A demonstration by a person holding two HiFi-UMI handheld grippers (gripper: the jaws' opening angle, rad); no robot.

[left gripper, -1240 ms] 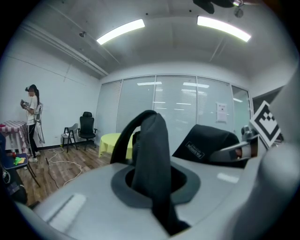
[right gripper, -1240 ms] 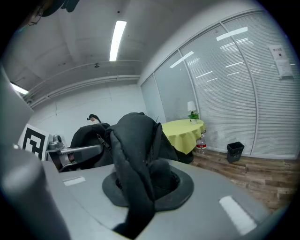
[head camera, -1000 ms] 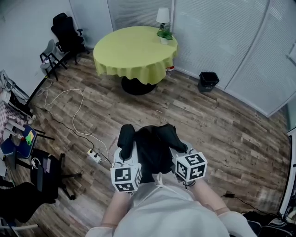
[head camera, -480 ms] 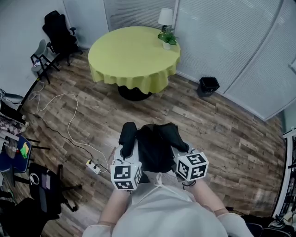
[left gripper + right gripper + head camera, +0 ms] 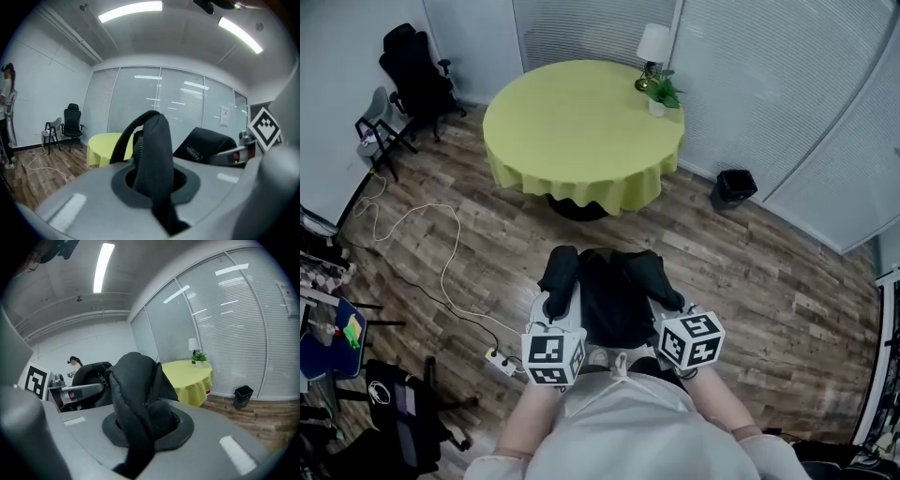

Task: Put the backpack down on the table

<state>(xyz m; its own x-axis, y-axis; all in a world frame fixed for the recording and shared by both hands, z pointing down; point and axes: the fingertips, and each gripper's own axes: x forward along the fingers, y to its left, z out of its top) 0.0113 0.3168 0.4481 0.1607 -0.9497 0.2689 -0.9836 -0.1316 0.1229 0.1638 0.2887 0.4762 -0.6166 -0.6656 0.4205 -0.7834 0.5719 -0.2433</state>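
Observation:
A black backpack (image 5: 614,302) hangs in front of me between both grippers, above the wood floor. My left gripper (image 5: 555,314) is shut on its left shoulder strap (image 5: 154,154), which rises in a loop out of the jaws. The right shoulder strap (image 5: 135,385) is bunched in my right gripper (image 5: 668,314), which is shut on it. The backpack's body (image 5: 207,144) shows beside each strap in both gripper views. The round table (image 5: 581,127) with a yellow-green cloth stands ahead, a few steps beyond the backpack.
A white lamp (image 5: 653,45) and a potted plant (image 5: 662,94) stand at the table's far right edge. A black bin (image 5: 736,185) sits by the blinds. Office chairs (image 5: 414,70) stand at the back left. A white cable (image 5: 422,239) and power strip (image 5: 502,361) lie on the floor at left.
Both grippers have carried the backpack forward toward the table, which now sits nearer and larger in the head view. Both grips on the straps are unchanged.

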